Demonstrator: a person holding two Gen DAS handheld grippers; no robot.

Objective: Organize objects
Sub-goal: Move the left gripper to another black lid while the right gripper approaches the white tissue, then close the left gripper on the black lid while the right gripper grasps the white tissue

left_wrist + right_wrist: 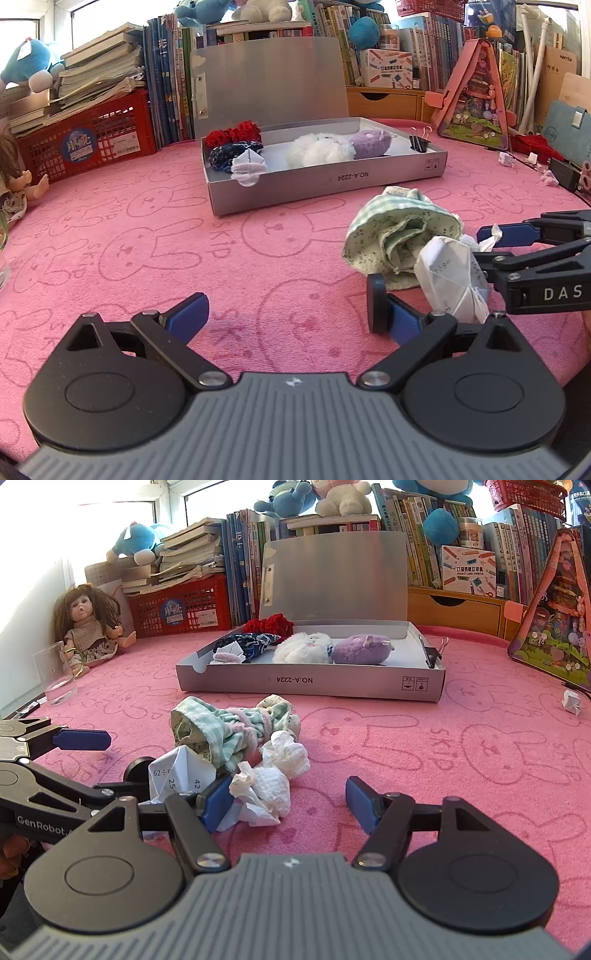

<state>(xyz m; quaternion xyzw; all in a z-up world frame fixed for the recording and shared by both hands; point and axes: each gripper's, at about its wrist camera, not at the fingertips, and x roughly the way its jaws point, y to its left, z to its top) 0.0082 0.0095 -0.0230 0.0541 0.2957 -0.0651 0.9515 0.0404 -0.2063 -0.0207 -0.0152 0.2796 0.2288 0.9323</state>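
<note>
Across a pink towel (480,760) printed with rabbits, the scene is laid out before a wall of books (243,568). Toward the back, a grey box (310,681) is seen with its lid raised; inside it, red yarn (271,624), a dark patterned cloth (251,642), a white plush (303,648), a purple plush (360,649) and a small folded paper piece (229,653) are already lodged, and black binder clips (432,653) are propped at its right end.

Nearer the cameras, a loose heap is left outside the box: a green checked cloth bundle (221,731), a folded paper with sums (177,775) and two crumpled tissues (273,779).

The left gripper (284,314) is held with its fingers spread wide over bare towel, nothing between them. The right gripper (288,805) is also parted; its left pad lies against the tissues and the folded paper, but nothing is clamped.

Several risks are judged from this. Because the heap items touch one another, more than one may be caught by a closing claw, or a tissue may be torn or dragged. Because the two grippers stand very close beside the folded paper, a collision between them is possible. Light paper may also be pushed away rather than gripped.
</note>
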